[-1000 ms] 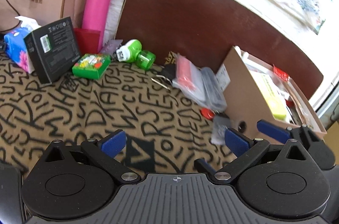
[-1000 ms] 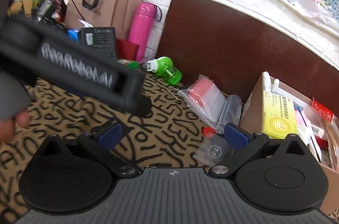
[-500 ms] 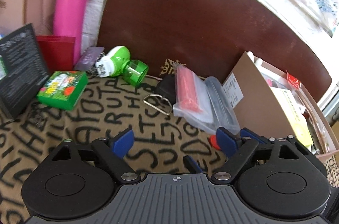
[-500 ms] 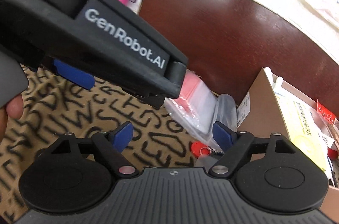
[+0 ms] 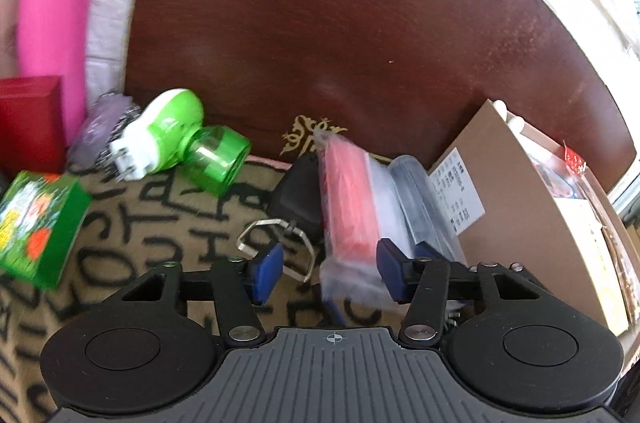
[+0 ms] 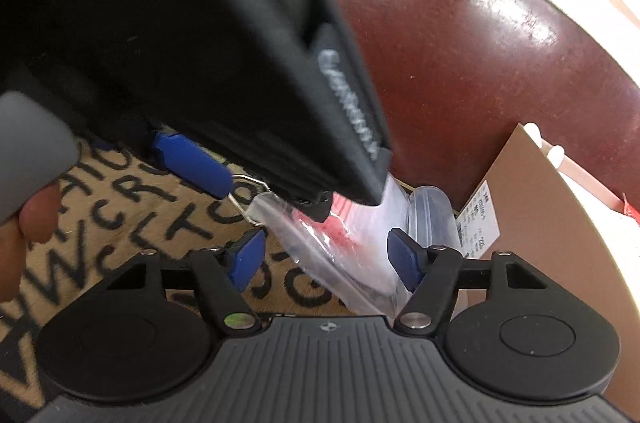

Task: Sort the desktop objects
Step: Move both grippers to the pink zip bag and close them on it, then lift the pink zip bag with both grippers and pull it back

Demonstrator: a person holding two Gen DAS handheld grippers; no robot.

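A clear plastic bag with a red item inside lies on the lettered cloth, with a second clear bag to its right. My left gripper is open, its jaws either side of the red bag's near end. A black clip with a metal loop lies just left of it. My right gripper is open and close behind, with the same bag between its jaws. The left gripper's black body fills the upper left of the right wrist view.
A cardboard box with items stands at the right. A green plug-in device, a green box, a red box and a pink flask are at the left. A dark wooden board stands behind.
Both grippers have moved forward and down toward the plastic bags. The left gripper now straddles the red bag and blocks more of the right wrist view.
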